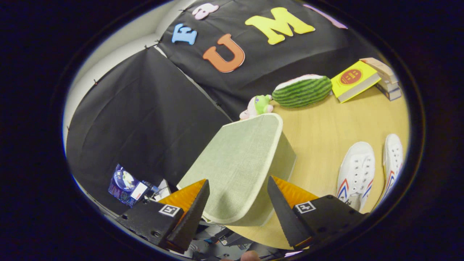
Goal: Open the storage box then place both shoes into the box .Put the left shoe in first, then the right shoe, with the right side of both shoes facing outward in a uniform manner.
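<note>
Step in hand, by my reading: opening the storage box (250, 163). Its pale woven lid (235, 163) stands tilted up, near edge lying between the two fingers of the claw (237, 195).

Claw released: fingers spread wide either side of the lid edge, neither visibly pressing on it. Contact with the lid cannot be told for certain.

Box sits on the wooden desk (326, 127), close before the claw. Both white shoes (357, 174) lie side by side on the desk beside the box, apart from it, not yet loaded.

Pose: claw rolled hard, so the desk appears steeply slanted; fingers point at the lid.

Next move likely calls for swinging the lid fully clear, then going for the left shoe. Which is left, I cannot tell.
</note>
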The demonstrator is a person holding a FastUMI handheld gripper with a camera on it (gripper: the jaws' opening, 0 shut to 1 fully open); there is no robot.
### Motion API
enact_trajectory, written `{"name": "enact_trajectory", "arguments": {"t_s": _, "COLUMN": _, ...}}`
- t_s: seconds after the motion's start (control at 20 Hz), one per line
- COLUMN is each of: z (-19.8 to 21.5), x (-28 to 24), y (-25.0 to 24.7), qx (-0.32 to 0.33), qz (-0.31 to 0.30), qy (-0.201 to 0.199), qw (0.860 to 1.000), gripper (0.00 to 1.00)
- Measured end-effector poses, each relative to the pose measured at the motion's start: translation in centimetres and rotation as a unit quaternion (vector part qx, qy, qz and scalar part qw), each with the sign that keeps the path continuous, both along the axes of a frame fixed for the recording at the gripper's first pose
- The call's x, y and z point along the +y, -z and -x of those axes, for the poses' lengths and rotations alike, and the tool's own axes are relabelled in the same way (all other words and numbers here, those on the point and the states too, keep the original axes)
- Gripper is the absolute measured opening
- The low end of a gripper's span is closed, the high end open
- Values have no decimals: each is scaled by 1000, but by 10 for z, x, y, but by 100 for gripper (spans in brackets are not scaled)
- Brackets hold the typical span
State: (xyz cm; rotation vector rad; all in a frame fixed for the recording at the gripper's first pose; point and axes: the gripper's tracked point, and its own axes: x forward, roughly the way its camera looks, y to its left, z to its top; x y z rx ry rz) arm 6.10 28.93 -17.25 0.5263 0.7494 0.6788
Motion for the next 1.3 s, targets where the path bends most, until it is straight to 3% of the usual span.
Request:
{"name": "enact_trajectory", "arguments": {"t_s": 0.15, "z": -5, "x": 13, "y": 2, "qx": 40, "qz": -45, "qy": -5, "qw": 998, "gripper": 98}}
{"name": "enact_trajectory", "arguments": {"t_s": 0.35, "z": -3, "x": 16, "y": 3, "qx": 89, "qz": -83, "qy": 2, "qw": 993, "gripper": 78}}
{"name": "enact_trajectory", "arguments": {"t_s": 0.5, "z": -4, "x": 13, "y": -1, "qx": 118, "qz": -96, "qy": 17, "qw": 988, "gripper": 17}}
{"name": "enact_trajectory", "arguments": {"t_s": 0.6, "z": -3, "x": 11, "y": -12, "qx": 118, "qz": -103, "qy": 23, "qw": 987, "gripper": 6}}
{"name": "enact_trajectory", "arguments": {"t_s": 1.0, "z": -2, "x": 58, "y": -109, "qx": 59, "qz": -116, "qy": -19, "qw": 991, "gripper": 6}}
{"name": "enact_trajectory", "arguments": {"t_s": 1.3, "z": -4, "x": 150, "y": -156, "qx": -9, "qz": -42, "qy": -87, "qw": 995, "gripper": 6}}
